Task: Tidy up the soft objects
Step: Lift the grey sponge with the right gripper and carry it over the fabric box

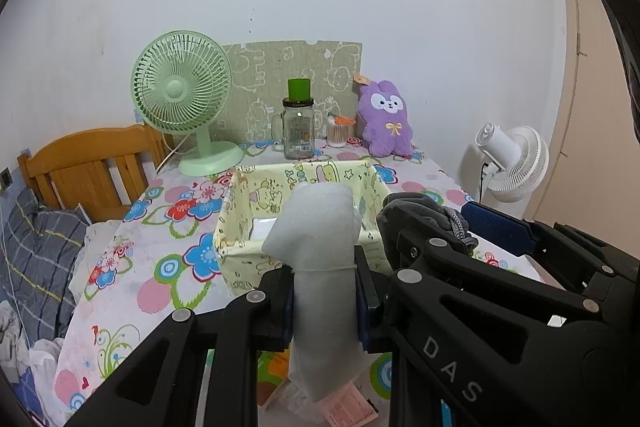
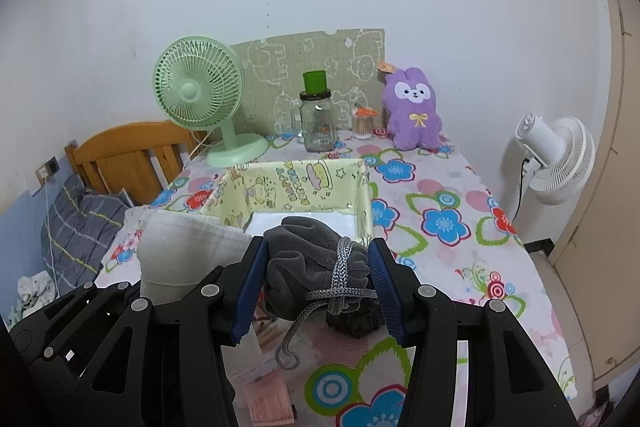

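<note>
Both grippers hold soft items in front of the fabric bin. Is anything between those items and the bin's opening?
Nothing visible blocks the way. The left gripper holds the white foam piece and the right gripper the grey cloth bundle, both just before the yellow fabric bin, whose open top shows only a white bottom.

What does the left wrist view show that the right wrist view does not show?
Only the left wrist view shows the left hand-held gripper shut on the white cloth. Only the right wrist view shows the right hand-held gripper shut on the grey bundle, and its cord hanging loose. Both show the yellow fabric box, the green fan, the glass jar and the purple plush on the flowered table.
</note>
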